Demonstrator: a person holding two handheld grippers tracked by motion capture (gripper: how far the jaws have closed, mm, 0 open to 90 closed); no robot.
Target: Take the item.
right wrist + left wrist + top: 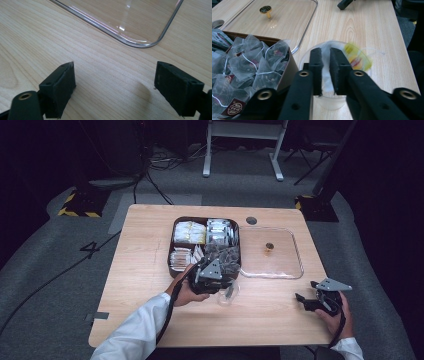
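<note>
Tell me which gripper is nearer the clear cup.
Left. The left gripper is over the clear cup, fingers closed on something pale inside; the right gripper sits apart, near the table's right edge.

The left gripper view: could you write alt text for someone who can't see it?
Two black jaws of the left gripper are nearly closed on a thin white tea bag over a clear cup on a wooden table. A brown box of mesh tea bags sits to the left, with a clear lid with a gold knob behind.

I see light woodgrain table [150, 285], dark brown box [291, 65], clear lid [295, 251] w/ gold knob [265, 10], black jaws, blurred yellow tag [358, 58].
</note>
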